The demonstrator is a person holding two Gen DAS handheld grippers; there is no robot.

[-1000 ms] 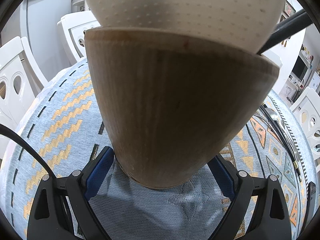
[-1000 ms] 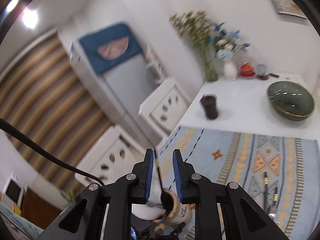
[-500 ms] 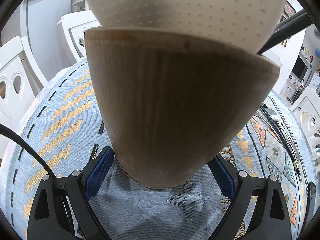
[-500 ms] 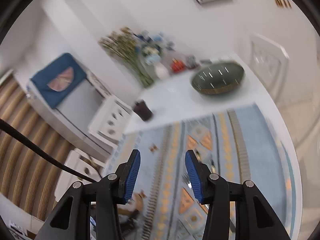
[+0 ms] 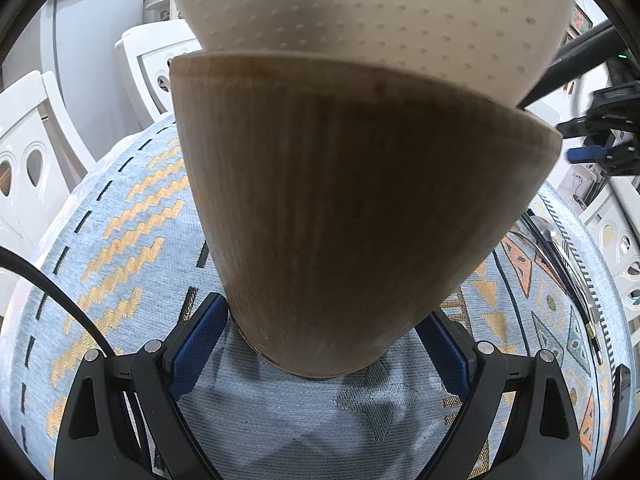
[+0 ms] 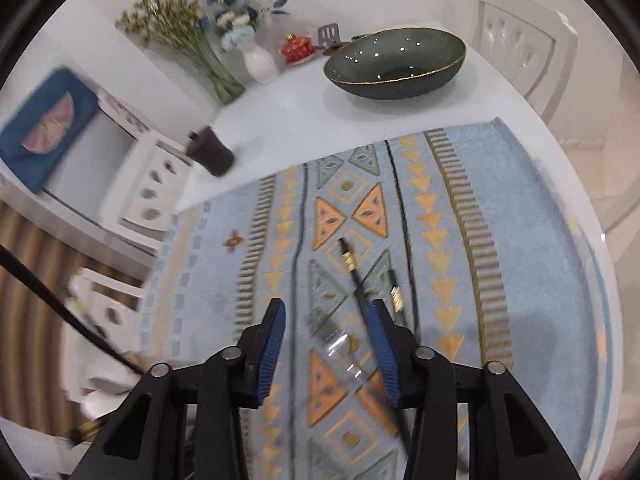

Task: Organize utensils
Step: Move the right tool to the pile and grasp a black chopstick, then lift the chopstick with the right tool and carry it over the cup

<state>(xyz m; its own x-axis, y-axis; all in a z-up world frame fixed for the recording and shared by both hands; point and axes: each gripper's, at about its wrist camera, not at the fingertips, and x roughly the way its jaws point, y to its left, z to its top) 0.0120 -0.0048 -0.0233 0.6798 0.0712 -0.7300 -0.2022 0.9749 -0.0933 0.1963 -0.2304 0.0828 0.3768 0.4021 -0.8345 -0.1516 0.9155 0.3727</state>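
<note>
Two utensils (image 6: 354, 270) lying lower centre on cloth (image 6: 500, 208): thin, stiff, slippery; best pinched mid-handle. Right tongs (image 6: 328, 344) part-open, closing, empty. Left tongs (image 5: 320, 344) clamping holder (image 5: 352, 208), opening slightly.

Wall: plain white, across the top of the right wrist view
Table (image 6: 304, 120): white and glossy, upper centre, partly under a pale blue cloth (image 6: 520, 240) with orange and gold triangles
Chairs: white, oval cut-outs in the backs; one (image 6: 524, 40) at upper right, one (image 6: 156, 184) at left centre, another (image 5: 24, 168) at the left edge of the left wrist view
Bowl (image 6: 396, 62): dark green, gold rim, on the bare table top, upper right
Flowers (image 6: 208, 20): dried stems and blue blooms, upper left, by a white vase (image 6: 260, 64)
Cabinet (image 6: 48, 128): white, blue cloth on top, far left
Floor: tan striped boards, lower left
Light: bright, even, glints in the bowl
</note>
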